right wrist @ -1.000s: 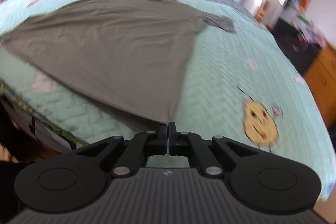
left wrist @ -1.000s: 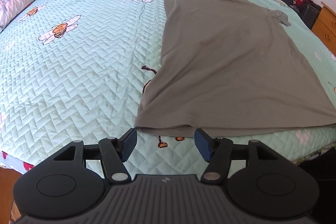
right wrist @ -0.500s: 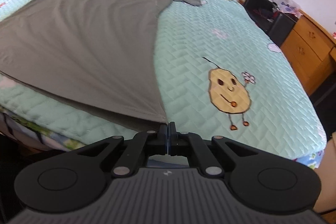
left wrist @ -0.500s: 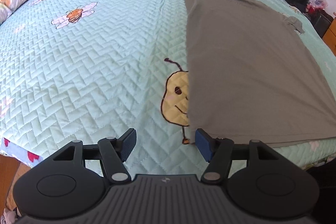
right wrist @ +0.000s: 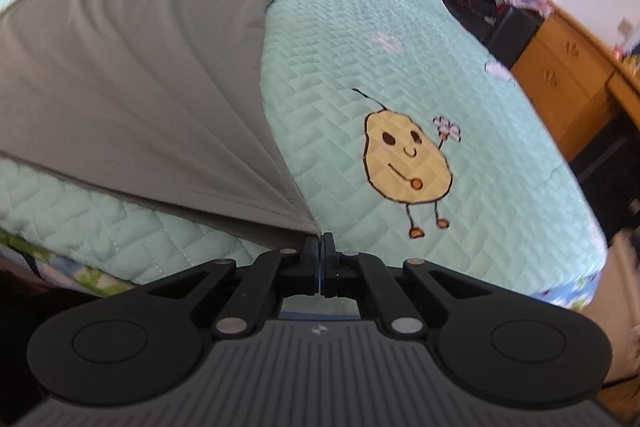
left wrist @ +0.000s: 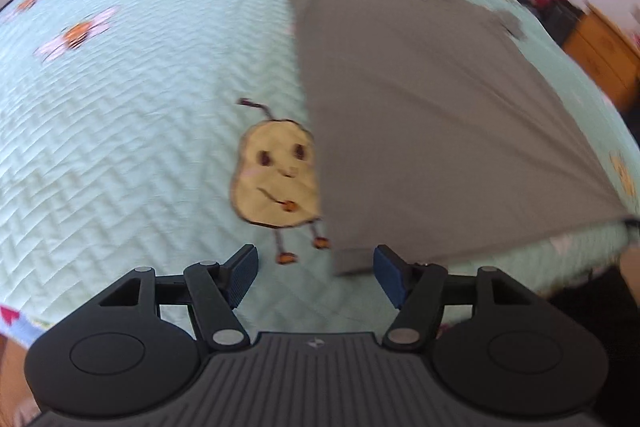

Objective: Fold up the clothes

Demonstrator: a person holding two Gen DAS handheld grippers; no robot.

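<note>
Here the right gripper [right wrist: 322, 241] pinches the shirt [right wrist: 132, 67] corner — taut.

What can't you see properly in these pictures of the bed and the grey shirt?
- Left wrist view: all motion-blurred; the T-shirt hem corner beside the left gripper looks smeared.
- Right wrist view: the shirt corner vanishes inside the right gripper; the shirt's left side is cut off by the picture edge.
- Both views: items by the wooden dresser are too small.

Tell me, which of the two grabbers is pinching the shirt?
The right gripper: its jaws are shut on the grey T-shirt's bottom corner. The left gripper is open, pinching nothing.
</note>
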